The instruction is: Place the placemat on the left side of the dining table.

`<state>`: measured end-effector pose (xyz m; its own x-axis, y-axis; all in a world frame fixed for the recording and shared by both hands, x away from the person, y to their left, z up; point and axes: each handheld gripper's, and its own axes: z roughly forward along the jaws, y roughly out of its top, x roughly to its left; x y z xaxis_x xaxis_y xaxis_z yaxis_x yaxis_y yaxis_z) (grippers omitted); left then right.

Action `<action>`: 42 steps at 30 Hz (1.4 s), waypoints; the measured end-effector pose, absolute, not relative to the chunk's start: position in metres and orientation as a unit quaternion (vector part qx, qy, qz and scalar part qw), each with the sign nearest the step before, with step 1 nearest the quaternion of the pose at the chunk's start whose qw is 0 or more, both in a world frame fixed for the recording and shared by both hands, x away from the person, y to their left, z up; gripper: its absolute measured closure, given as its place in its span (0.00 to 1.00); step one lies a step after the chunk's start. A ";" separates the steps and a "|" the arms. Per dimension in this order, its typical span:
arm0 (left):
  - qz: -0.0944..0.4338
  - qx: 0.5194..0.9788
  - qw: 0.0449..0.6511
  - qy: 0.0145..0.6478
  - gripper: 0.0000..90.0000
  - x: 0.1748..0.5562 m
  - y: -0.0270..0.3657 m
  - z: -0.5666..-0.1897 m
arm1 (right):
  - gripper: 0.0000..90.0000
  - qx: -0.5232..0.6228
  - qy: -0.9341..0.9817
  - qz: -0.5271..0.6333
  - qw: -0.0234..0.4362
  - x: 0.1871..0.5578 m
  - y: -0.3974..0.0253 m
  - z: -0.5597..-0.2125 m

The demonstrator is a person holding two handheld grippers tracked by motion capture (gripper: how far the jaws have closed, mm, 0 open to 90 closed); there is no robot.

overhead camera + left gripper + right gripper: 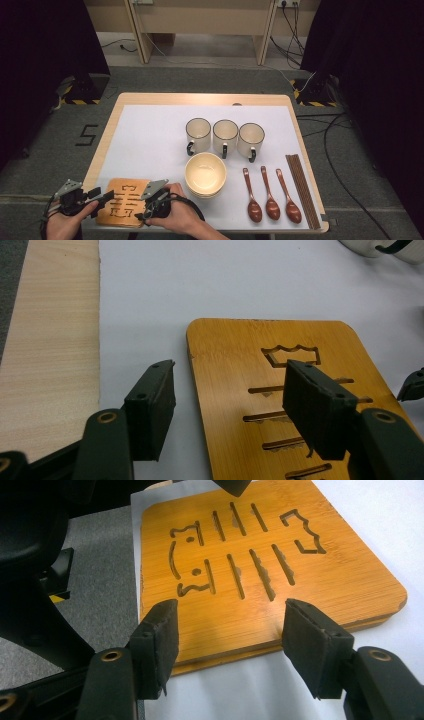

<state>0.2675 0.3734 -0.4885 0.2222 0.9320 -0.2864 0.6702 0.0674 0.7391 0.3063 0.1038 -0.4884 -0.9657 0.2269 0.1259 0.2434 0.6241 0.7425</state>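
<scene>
At the table's near edge, both spread-jawed grippers, left gripper and right gripper, flank a flat bamboo trivet (slotted, round-cornered).

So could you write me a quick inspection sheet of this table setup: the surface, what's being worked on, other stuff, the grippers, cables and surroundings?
Surface: wooden table under a white sheet.
Job's things: bamboo trivet with cut-out slots, flat at the near left corner.
Clutter: three mugs in a row, stacked bowls, three wooden spoons, chopsticks along the right edge.
Grippers: left gripper open, astride the trivet's left edge; right gripper open at its opposite edge.
Cables: several on the floor to the right.
Surroundings: grey carpet, dark curtains, a wooden bench behind.
</scene>
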 end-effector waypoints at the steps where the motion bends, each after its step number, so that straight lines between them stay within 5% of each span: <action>1: 0.159 0.663 0.413 0.604 0.41 0.268 0.373 -0.489 | 0.44 -0.133 -0.901 -0.413 0.012 0.306 0.104 -0.489; 29: 0.122 0.648 0.412 0.630 0.43 0.264 0.386 -0.495 | 0.40 -0.105 -0.903 -0.416 0.009 0.307 0.120 -0.493; 36: 0.122 0.641 0.405 0.640 0.51 0.264 0.387 -0.494 | 0.40 -0.109 -0.902 -0.416 0.012 0.306 0.120 -0.493; 42: 0.124 0.603 0.458 0.641 0.58 0.260 0.391 -0.479 | 0.39 -0.098 -0.904 -0.416 0.003 0.307 0.119 -0.494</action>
<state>0.2603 0.3911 -0.4790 0.1465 0.8866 -0.4388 0.6601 0.2428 0.7109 0.3067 0.1189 -0.4936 -0.9808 0.1747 0.0867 0.1796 0.6354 0.7510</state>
